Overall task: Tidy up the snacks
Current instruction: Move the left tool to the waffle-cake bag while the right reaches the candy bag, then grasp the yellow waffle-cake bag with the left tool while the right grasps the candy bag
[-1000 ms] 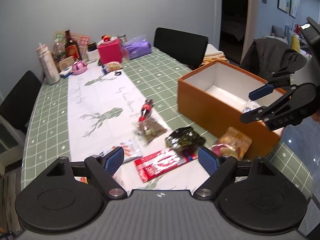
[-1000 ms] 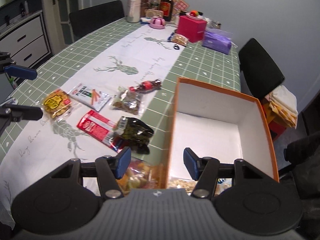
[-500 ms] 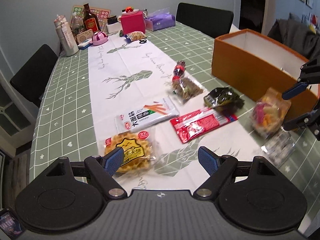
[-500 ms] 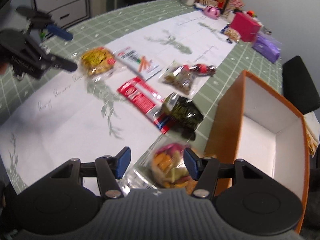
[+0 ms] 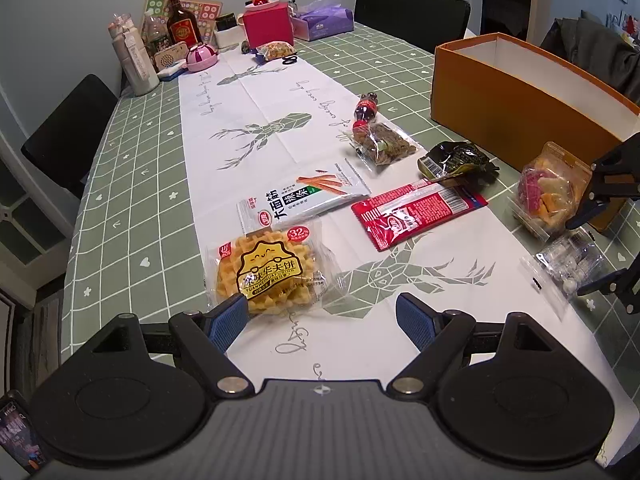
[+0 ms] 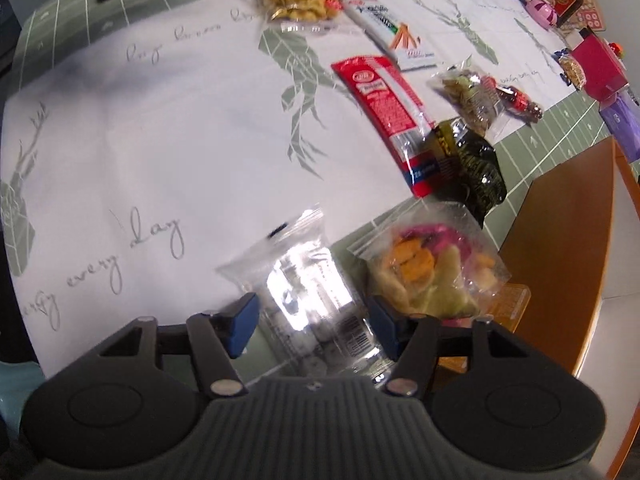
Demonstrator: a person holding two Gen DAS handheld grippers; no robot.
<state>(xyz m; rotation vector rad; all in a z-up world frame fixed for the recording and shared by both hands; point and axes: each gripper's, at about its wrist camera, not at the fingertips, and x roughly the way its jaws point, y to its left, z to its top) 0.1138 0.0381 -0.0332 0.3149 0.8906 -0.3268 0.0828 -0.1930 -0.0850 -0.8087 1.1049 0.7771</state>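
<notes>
Several snack packs lie on the white table runner. My left gripper [image 5: 322, 316] is open just in front of the waffle pack [image 5: 269, 270]. Beyond lie a white stick-snack pack [image 5: 304, 200], a red pack [image 5: 416, 212], a dark green bag [image 5: 454, 158], a nut bag [image 5: 382, 144] and a small cola bottle [image 5: 365, 110]. My right gripper [image 6: 312, 322] is open, its fingers either side of a clear packet [image 6: 312, 292] on the table. A colourful chips bag [image 6: 428, 276] leans by the orange box [image 6: 560, 248]. The box [image 5: 520, 92] stands at the right.
Bottles, a pink box [image 5: 266, 26], a purple tissue pack [image 5: 322, 22] and small items crowd the table's far end. Black chairs [image 5: 412, 12] stand around the table. The green checked cloth [image 5: 132, 184] shows on both sides of the runner.
My left gripper pulled back toward the near table edge, bringing the waffle pack into view. My right gripper left the box and dropped low over the clear packet.
</notes>
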